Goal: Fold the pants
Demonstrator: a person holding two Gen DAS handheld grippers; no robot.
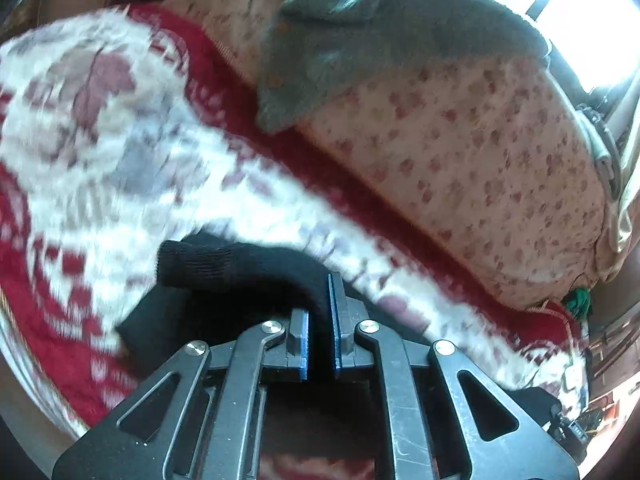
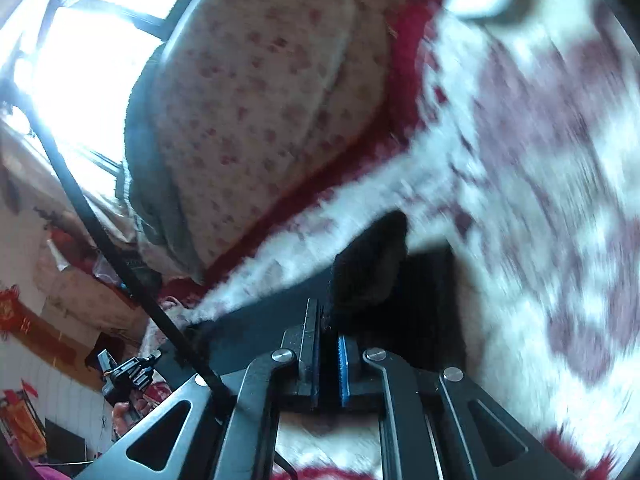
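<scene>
The pants (image 1: pixel 224 272) are black knit fabric lying on a red and white patterned blanket (image 1: pixel 100 140). In the left wrist view a ribbed black edge curls up from the blanket into my left gripper (image 1: pixel 320 312), whose blue-padded jaws are shut on it. In the right wrist view another black bunch of the pants (image 2: pixel 372 268) rises between the pads of my right gripper (image 2: pixel 330 328), which is shut on it. More black cloth (image 2: pixel 432 304) lies flat beyond that gripper. Both views are blurred by motion.
A cream quilt with small red flowers (image 1: pixel 460 168) is bundled behind the blanket, with a grey knitted garment (image 1: pixel 380 36) draped on top. A bright window (image 2: pixel 80 52) lies beyond. A black tripod leg (image 2: pixel 120 256) crosses the right wrist view, and the other gripper (image 2: pixel 124 372) shows low left.
</scene>
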